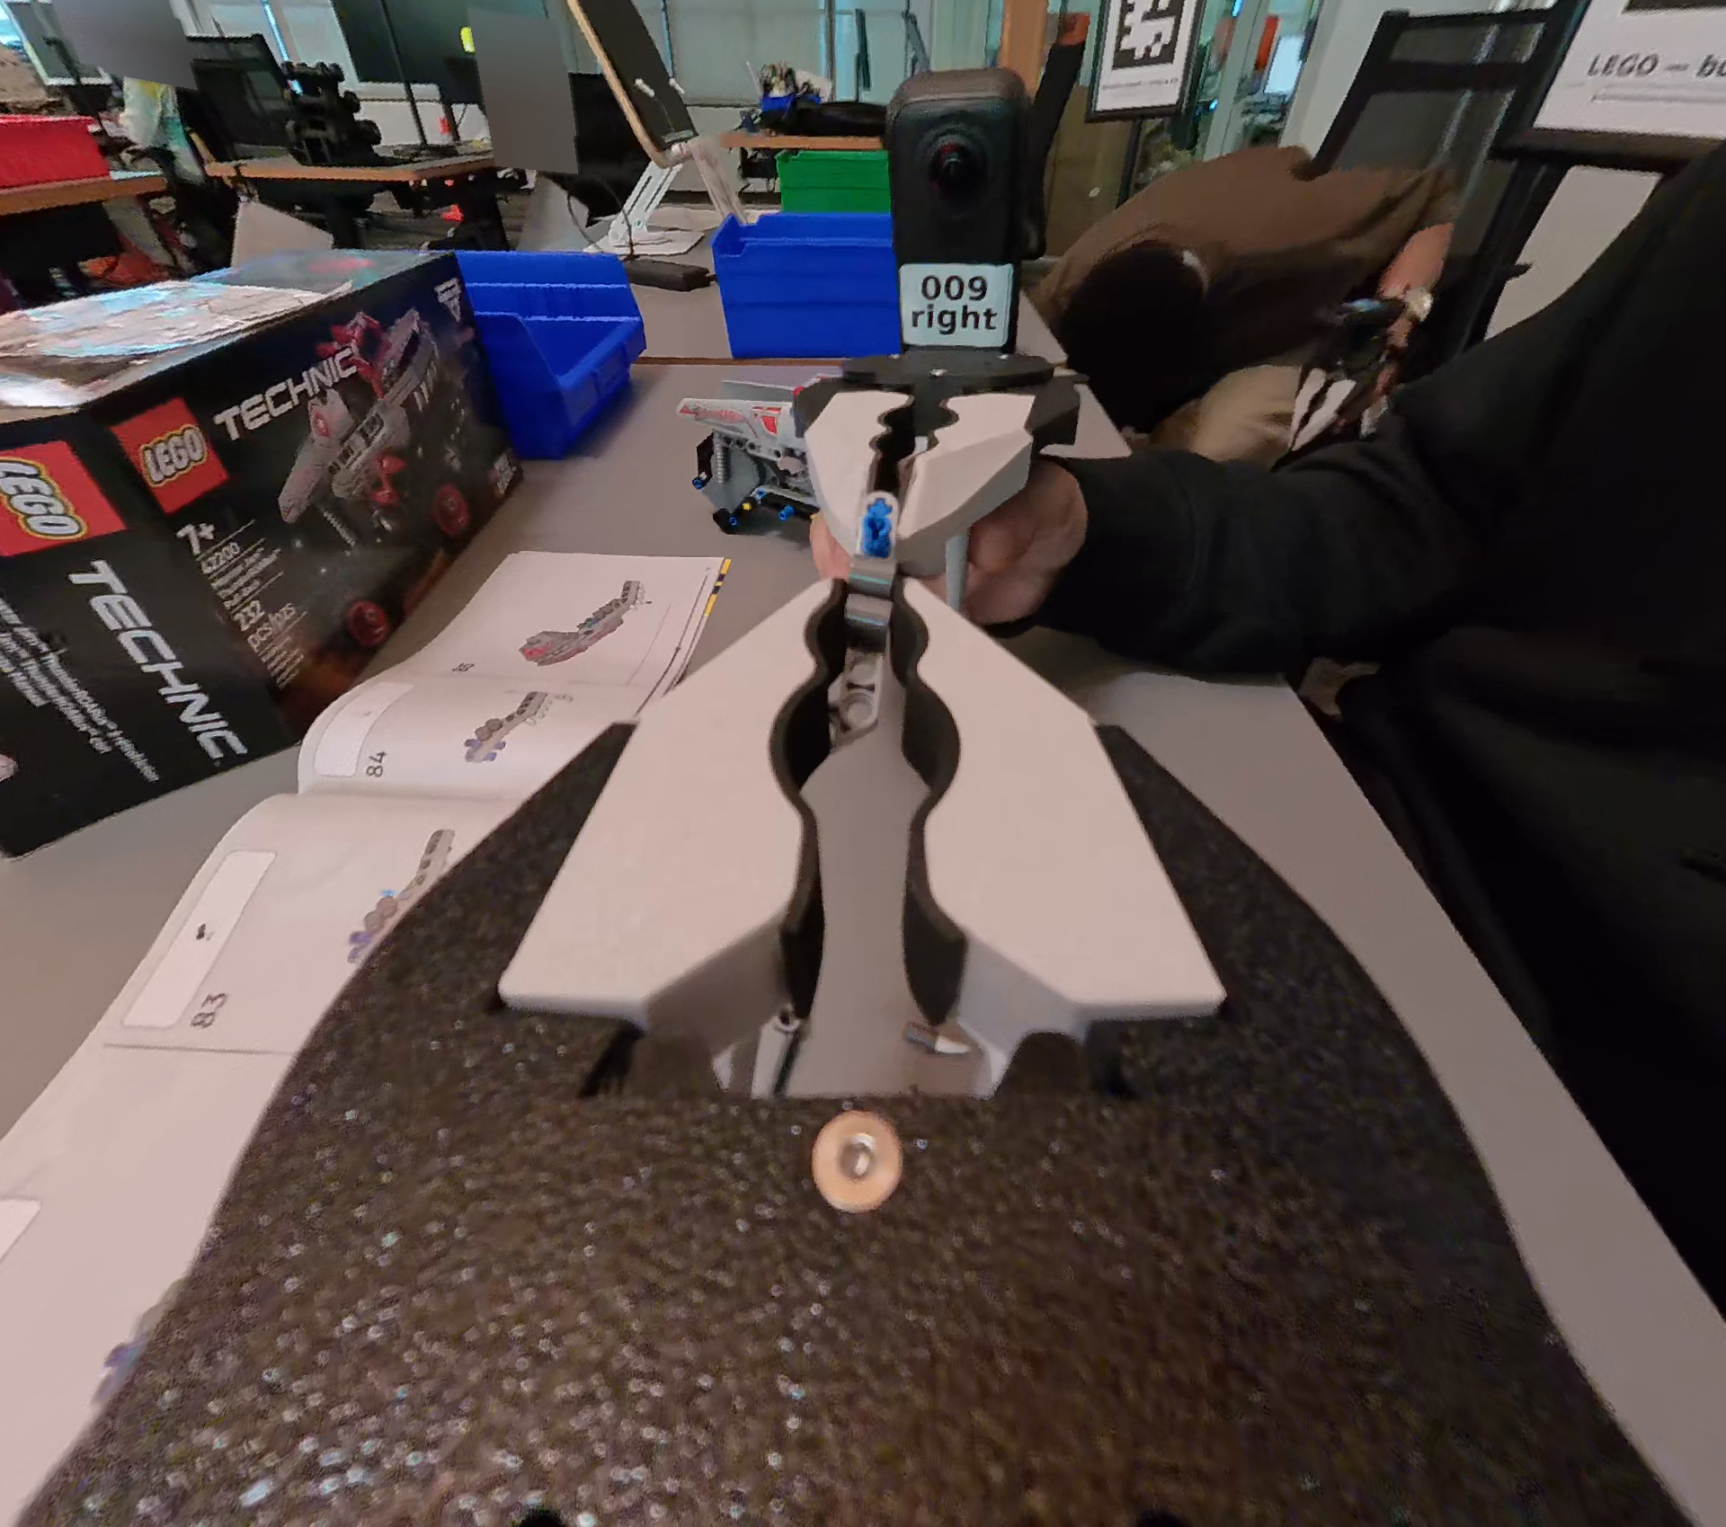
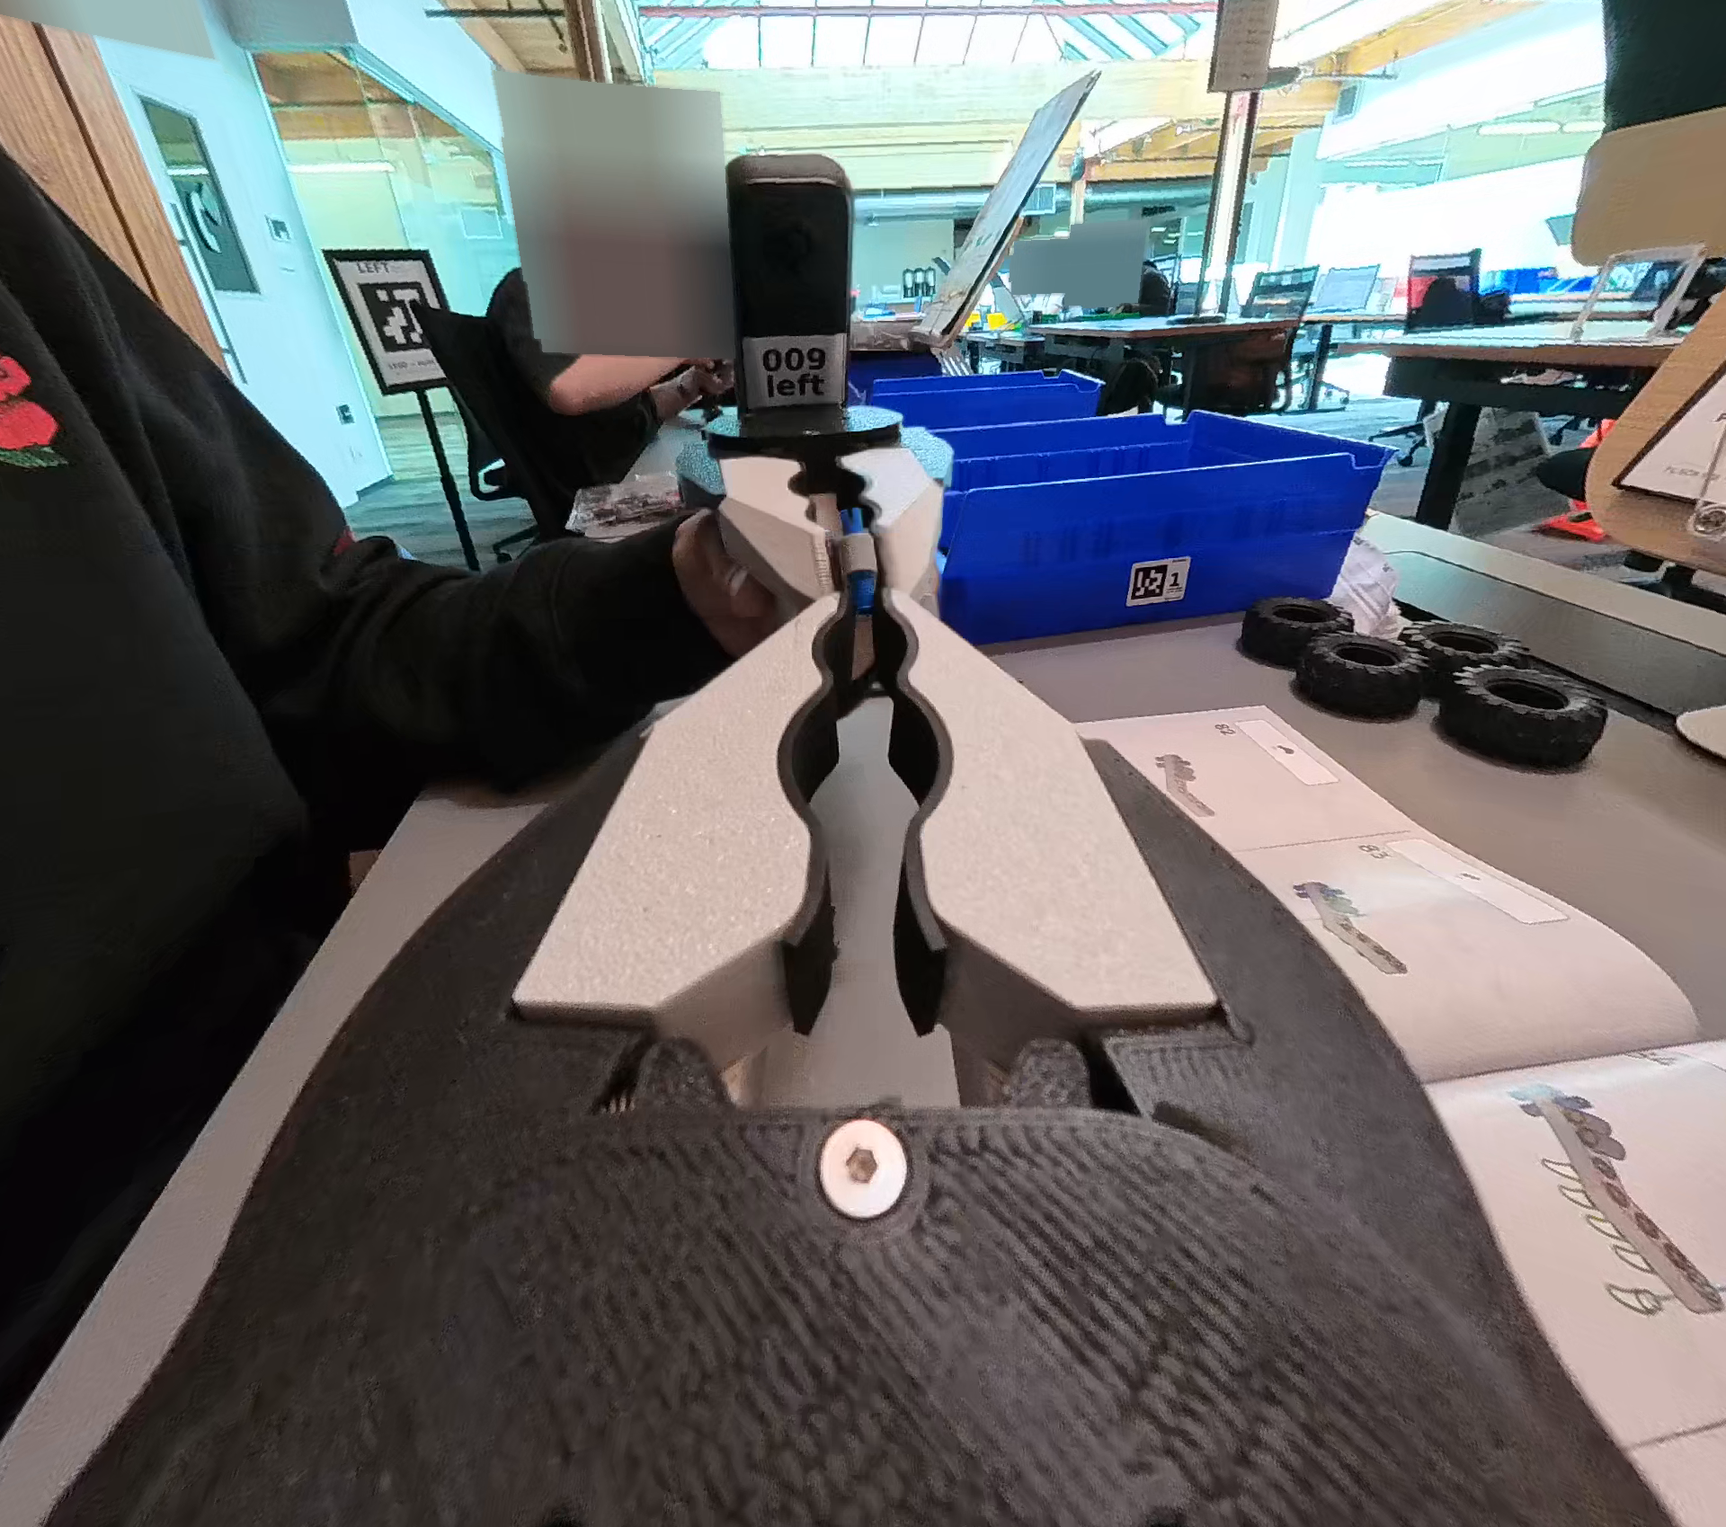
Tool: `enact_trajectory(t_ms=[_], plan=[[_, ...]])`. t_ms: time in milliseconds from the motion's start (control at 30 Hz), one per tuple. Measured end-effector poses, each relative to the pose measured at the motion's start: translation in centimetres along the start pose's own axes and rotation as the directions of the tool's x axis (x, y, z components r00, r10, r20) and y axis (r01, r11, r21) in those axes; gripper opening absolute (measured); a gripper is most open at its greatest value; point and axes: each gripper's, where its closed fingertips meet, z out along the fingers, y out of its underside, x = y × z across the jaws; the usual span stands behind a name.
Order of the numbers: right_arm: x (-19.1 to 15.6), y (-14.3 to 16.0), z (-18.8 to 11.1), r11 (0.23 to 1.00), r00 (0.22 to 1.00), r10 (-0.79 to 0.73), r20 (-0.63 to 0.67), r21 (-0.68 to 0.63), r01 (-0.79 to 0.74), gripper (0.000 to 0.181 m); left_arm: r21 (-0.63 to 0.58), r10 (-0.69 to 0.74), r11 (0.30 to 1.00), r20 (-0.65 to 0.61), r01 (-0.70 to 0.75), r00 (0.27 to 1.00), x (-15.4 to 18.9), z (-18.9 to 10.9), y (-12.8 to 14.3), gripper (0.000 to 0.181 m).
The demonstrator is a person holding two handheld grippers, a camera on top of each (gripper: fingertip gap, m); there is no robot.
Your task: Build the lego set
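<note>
My left gripper [image 1: 864,606] is shut on a grey Lego beam [image 1: 857,693] and holds it above the table. My right gripper [image 1: 883,544] faces it tip to tip, shut on a blue pin [image 1: 876,532] at the beam's far end. In the right wrist view my right gripper [image 2: 859,612] pinches the blue pin [image 2: 857,590]. The left gripper [image 2: 845,544] holds the grey beam [image 2: 848,551] just behind it. A partly built grey model [image 1: 752,455] stands on the table behind the grippers. An open instruction booklet [image 1: 523,642] lies at the left.
The black Lego box [image 1: 233,502] stands at the left, with blue bins [image 1: 560,352] behind it. Several black tyres [image 2: 1401,670] lie at the right beside a blue bin [image 2: 1149,530]. The person's black sleeves reach in from the sides. The table's near edge is on the person's side.
</note>
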Motion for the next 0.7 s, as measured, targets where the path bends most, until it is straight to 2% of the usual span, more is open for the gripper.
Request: enact_trajectory(t_ms=[67,300,333,367,400,433,467,500,533,600,633,700], plan=[[0.2,0.0,-0.1,1.000,1.000,-0.007,-0.009,-0.001,0.007,0.002,-0.003,0.030,1.000,0.017,-0.030,0.999,0.0,0.1,-0.1,0.005],[0.3,-0.4,-0.6,0.999,0.999,0.032,0.008,0.008,-0.032,0.002,0.027,-0.005,1.000,0.031,0.004,1.000,-0.1,0.5,-0.7,0.005],[0.3,-0.3,-0.7,1.000,1.000,0.021,0.002,-0.006,-0.021,0.002,0.103,-0.030,0.994,0.032,0.026,0.999,-0.2,0.0,-1.8,0.005],[0.9,0.3,-0.9,0.999,0.999,-0.003,-0.037,-0.054,0.001,0.002,0.296,-0.096,0.951,0.007,0.090,0.995,-0.6,-2.1,-4.8,0.005],[2.4,2.2,-1.8,0.985,0.992,-0.062,-0.112,-0.170,0.042,0.002,0.365,-0.133,0.924,0.030,0.113,0.991,-1.6,-4.3,-6.1,0.004],[2.9,2.5,-2.5,0.984,0.991,-0.048,-0.128,-0.175,0.025,0.002,0.239,-0.063,0.971,0.146,0.027,0.987,-2.9,-5.0,-4.6,0.004],[1.7,-0.2,-2.4,0.998,0.997,0.063,-0.055,0.000,-0.063,0.002,0.123,-0.004,0.992,0.208,-0.022,0.978,-3.5,-5.2,-3.3,0.005],[1.3,-1.8,-2.2,0.992,0.995,0.089,-0.040,0.088,-0.085,0.002,0.122,-0.001,0.992,0.171,-0.020,0.985,-2.9,-5.0,-3.5,0.005],[1.5,-0.7,-1.6,1.000,0.996,0.016,-0.092,0.012,-0.015,0.002,0.118,-0.008,0.993,0.110,-0.005,0.994,-2.0,-4.5,-3.7,0.005],[1.5,3.9,-0.6,0.967,0.994,-0.034,-0.103,-0.256,0.007,0.002,-0.037,0.036,0.999,0.079,-0.033,0.996,-1.5,-3.1,-1.6,0.005],[1.7,6.0,-0.8,0.930,0.993,-0.009,-0.121,-0.367,-0.036,0.002,-0.145,0.047,0.988,0.024,-0.043,0.999,-0.7,-2.3,0.1,0.005],[1.8,9.7,-2.0,0.829,0.973,0.081,-0.216,-0.528,-0.186,0.003,-0.285,0.073,0.955,-0.050,-0.084,0.996,0.7,-1.0,2.8,0.005]])
